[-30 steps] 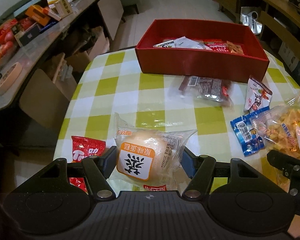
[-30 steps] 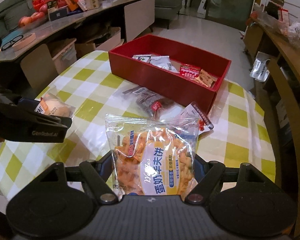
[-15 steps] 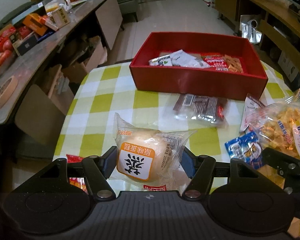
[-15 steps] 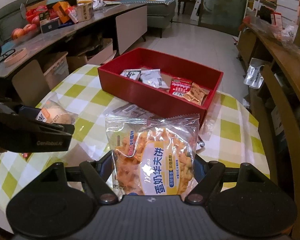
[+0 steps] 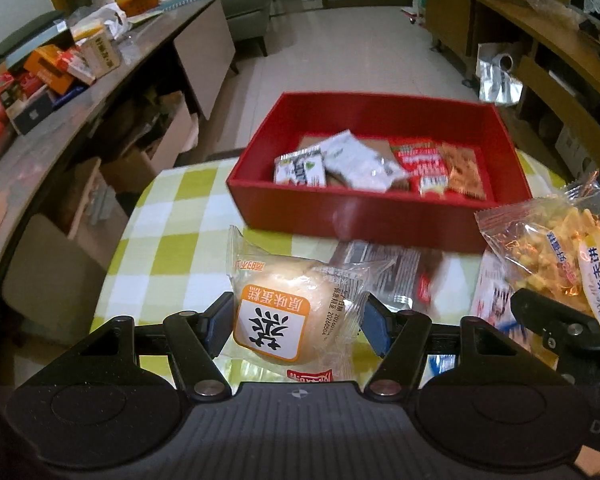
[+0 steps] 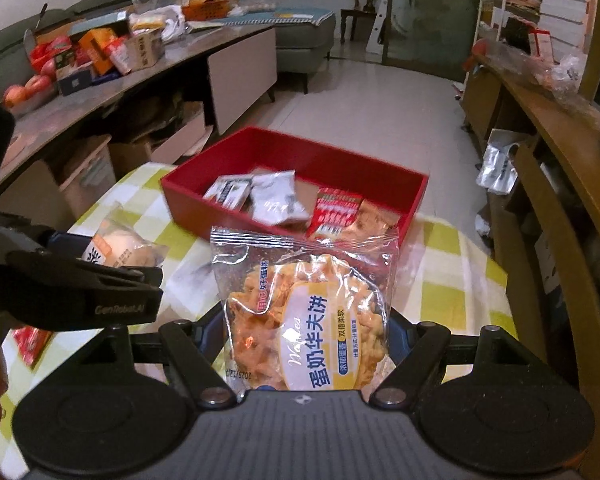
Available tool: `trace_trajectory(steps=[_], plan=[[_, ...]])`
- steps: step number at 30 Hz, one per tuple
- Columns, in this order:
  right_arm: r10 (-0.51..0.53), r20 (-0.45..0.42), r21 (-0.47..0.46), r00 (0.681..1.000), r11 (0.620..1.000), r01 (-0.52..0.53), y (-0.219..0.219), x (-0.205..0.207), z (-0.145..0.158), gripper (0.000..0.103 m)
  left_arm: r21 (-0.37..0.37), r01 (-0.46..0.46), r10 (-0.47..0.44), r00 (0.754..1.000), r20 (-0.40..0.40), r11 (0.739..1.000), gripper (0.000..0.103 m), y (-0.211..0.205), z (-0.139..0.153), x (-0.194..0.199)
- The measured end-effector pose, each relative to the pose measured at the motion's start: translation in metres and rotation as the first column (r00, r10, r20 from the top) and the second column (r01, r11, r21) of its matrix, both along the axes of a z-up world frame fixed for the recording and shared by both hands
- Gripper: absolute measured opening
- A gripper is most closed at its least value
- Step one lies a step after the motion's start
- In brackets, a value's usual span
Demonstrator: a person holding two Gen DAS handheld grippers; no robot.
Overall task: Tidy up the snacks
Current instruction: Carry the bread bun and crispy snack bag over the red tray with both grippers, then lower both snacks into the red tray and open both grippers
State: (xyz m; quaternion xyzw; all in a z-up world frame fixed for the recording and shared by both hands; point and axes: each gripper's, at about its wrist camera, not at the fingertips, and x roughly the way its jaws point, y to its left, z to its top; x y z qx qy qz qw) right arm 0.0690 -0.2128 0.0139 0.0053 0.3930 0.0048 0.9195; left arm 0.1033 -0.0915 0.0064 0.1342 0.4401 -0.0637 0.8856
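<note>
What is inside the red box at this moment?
Inside the red box lie two white packets, red packets and an orange packet on a brown bottom. Its near wall hides the front strip of the floor, and whatever is under the packets is covered.

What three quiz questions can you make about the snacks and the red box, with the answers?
1. True or false: the red box has no snacks in it.
2. Which snack does the right hand-held gripper hold? A) the waffle bag B) the cake bun C) a small white packet
3. Fill in: the left hand-held gripper is shut on the ____.

Key:
1. False; several small packets lie inside.
2. A
3. cake bun
</note>
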Motion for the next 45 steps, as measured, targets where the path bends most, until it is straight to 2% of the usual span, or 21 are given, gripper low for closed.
trace_trajectory(steps=[8, 11, 18, 22, 29, 33, 38, 45], plan=[[-0.018, 0.047, -0.003, 0.999, 1.000, 0.018, -0.016, 0.062, 0.000, 0.082, -0.036, -0.018, 0.019, 0.999, 0.027, 0.999, 0.072, -0.018, 0.010, 0.057], [-0.030, 0.060, -0.023, 0.998, 0.999, 0.032, -0.024, 0.091, -0.003, 0.082, -0.017, -0.005, 0.006, 0.998, 0.064, 1.000, 0.072, -0.031, 0.013, 0.081], [-0.073, 0.030, 0.009, 0.997, 0.997, 0.073, -0.046, 0.154, -0.028, 0.082, 0.018, -0.004, 0.003, 0.996, 0.089, 1.000, 0.072, -0.055, -0.007, 0.141], [-0.054, 0.006, 0.007, 0.999, 0.999, 0.054, -0.047, 0.169, -0.043, 0.085, 0.061, -0.012, 0.007, 0.996, 0.088, 0.998, 0.076, -0.058, -0.024, 0.157], [-0.039, 0.000, -0.031, 0.999, 0.999, 0.039, -0.038, 0.160, -0.045, 0.091, 0.065, -0.026, 0.021, 0.997, 0.076, 0.998, 0.080, -0.046, -0.026, 0.147], [-0.043, 0.012, -0.015, 0.999, 0.999, 0.044, -0.035, 0.140, -0.034, 0.092, 0.050, -0.024, 0.020, 0.997, 0.080, 0.998, 0.083, -0.040, -0.016, 0.131], [-0.053, 0.012, -0.044, 0.999, 0.998, 0.054, -0.026, 0.115, -0.018, 0.092, 0.052, -0.016, 0.012, 0.997, 0.072, 0.999, 0.084, -0.034, -0.005, 0.109], [-0.081, -0.001, -0.011, 0.997, 0.997, 0.081, -0.023, 0.074, -0.003, 0.093, 0.039, -0.024, 0.022, 0.999, 0.048, 0.999, 0.086, -0.019, 0.005, 0.075]])
